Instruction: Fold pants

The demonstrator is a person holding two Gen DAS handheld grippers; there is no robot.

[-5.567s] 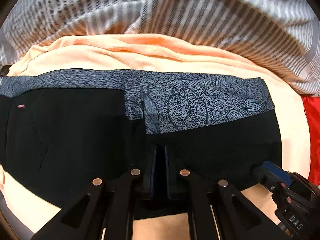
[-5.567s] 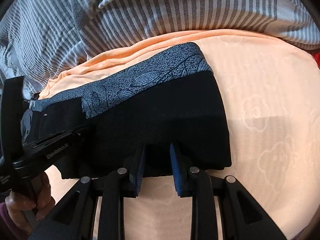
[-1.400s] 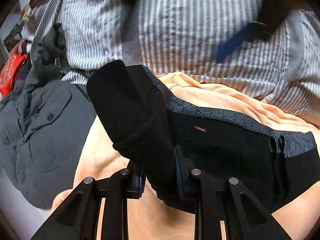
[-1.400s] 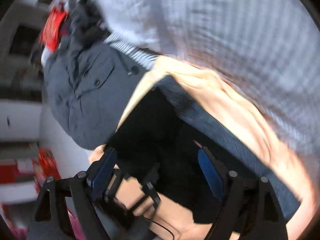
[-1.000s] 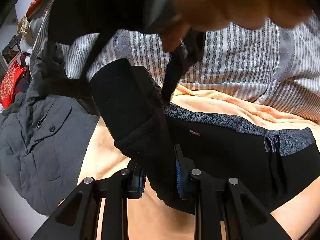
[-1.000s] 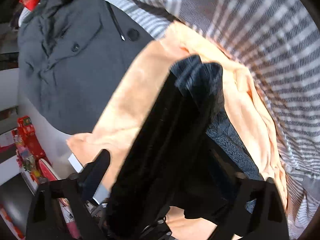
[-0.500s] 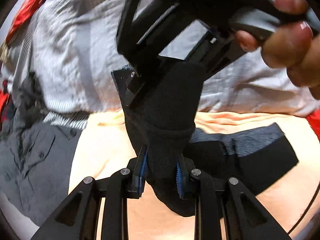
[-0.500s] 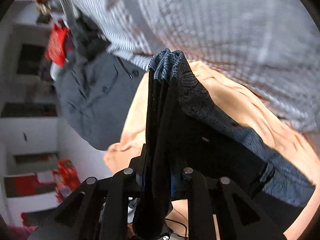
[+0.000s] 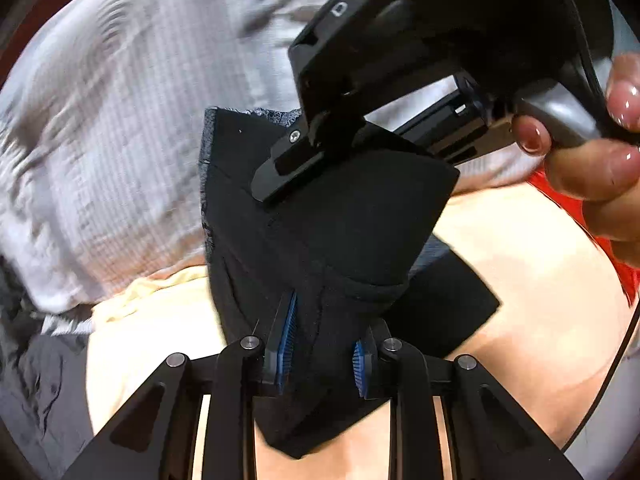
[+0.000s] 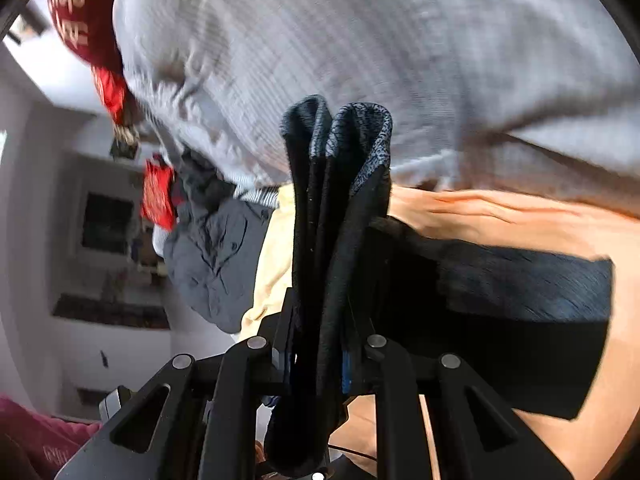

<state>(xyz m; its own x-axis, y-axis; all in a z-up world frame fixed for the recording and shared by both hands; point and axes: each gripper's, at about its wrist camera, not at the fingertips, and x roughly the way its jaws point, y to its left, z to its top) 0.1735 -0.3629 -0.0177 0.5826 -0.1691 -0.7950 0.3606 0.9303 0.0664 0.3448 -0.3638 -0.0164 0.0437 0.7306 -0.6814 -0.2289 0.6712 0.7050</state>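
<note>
Peach bedding point(image 10: 500, 216) carries the black pants point(image 10: 520, 320), one end lifted off it with left gripper point(image 9: 322, 344) and right gripper point(image 10: 316, 356) fingers clamped on it; I'd carry both corners level to the far edge, laying them square
</note>
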